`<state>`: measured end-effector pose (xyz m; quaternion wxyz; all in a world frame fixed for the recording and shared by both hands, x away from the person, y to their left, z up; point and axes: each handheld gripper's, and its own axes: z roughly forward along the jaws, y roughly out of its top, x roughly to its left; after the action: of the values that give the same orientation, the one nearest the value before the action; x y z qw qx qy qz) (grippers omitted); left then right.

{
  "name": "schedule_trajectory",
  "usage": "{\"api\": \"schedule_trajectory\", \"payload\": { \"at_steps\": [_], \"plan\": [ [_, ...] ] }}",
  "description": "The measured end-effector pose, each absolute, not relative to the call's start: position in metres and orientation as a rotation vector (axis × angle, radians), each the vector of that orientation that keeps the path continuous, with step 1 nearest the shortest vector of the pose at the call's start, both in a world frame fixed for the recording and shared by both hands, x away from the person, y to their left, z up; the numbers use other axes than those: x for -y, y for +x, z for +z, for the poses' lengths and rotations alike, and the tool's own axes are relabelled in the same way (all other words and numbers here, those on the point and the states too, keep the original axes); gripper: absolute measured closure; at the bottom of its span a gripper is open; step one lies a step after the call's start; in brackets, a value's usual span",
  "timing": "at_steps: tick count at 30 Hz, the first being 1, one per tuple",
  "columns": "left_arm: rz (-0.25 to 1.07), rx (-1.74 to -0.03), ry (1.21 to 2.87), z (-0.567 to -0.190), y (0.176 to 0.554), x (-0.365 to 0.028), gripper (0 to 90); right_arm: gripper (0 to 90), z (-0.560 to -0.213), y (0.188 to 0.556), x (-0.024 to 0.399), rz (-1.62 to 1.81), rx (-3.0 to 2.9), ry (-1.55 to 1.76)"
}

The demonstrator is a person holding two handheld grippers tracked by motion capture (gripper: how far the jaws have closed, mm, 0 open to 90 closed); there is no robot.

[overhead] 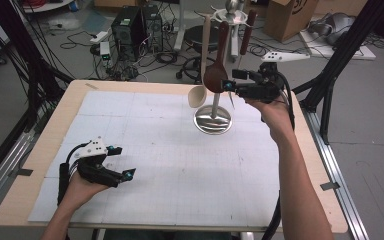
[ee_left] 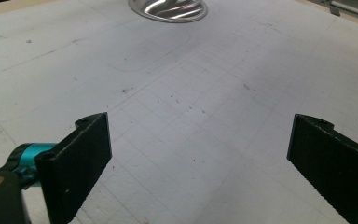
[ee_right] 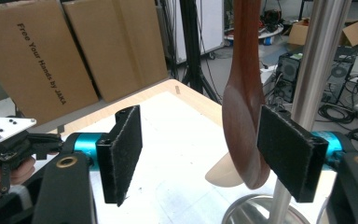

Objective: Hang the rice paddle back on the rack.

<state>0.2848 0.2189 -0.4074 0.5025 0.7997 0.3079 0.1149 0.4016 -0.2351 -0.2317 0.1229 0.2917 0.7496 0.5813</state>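
Observation:
A metal utensil stand [overhead: 213, 120] rises from a round base at the back of the white gridded mat [overhead: 170, 165]. A dark wooden spoon [overhead: 216, 75], a pale wooden spoon [overhead: 198, 95] and a dark-handled utensil [overhead: 247, 30] hang from it. My right gripper [overhead: 231, 80] is raised at the dark spoon's bowl. In the right gripper view the dark spoon [ee_right: 244, 116] hangs between the jaws of the right gripper [ee_right: 200, 156], close against the right pad [ee_right: 291, 158] and apart from the left one. My left gripper [overhead: 122, 161] rests open near the front left, and in its own view the left gripper [ee_left: 198, 158] holds nothing.
The stand's pole [ee_right: 314, 70] runs just behind my right pad. Cardboard boxes [ee_right: 46, 60] stand beyond the table's far side. Computer towers [overhead: 130, 27], a stool [overhead: 200, 37] and cables lie on the floor behind. Black frame legs [overhead: 340, 55] flank the table.

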Motion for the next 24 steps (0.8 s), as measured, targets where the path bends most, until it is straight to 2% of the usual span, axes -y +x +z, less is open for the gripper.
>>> {"api": "schedule_trajectory", "payload": {
  "at_steps": [9, 12, 24],
  "plan": [
    [0.28, -0.749, 1.932, -0.408, 0.285, -0.219, 7.0, 25.4, -0.252, 0.397, 0.234, 1.673, -2.213, 0.86],
    [0.278, -0.75, 1.935, -0.408, 0.285, -0.219, 7.0, 20.7, -0.256, 0.396, 0.232, 1.665, -2.228, 0.862],
    [0.273, -0.756, 1.932, -0.408, 0.285, -0.219, 7.0, 15.1, -0.275, 0.388, 0.231, 1.634, -2.261, 0.852]
  ]
}}
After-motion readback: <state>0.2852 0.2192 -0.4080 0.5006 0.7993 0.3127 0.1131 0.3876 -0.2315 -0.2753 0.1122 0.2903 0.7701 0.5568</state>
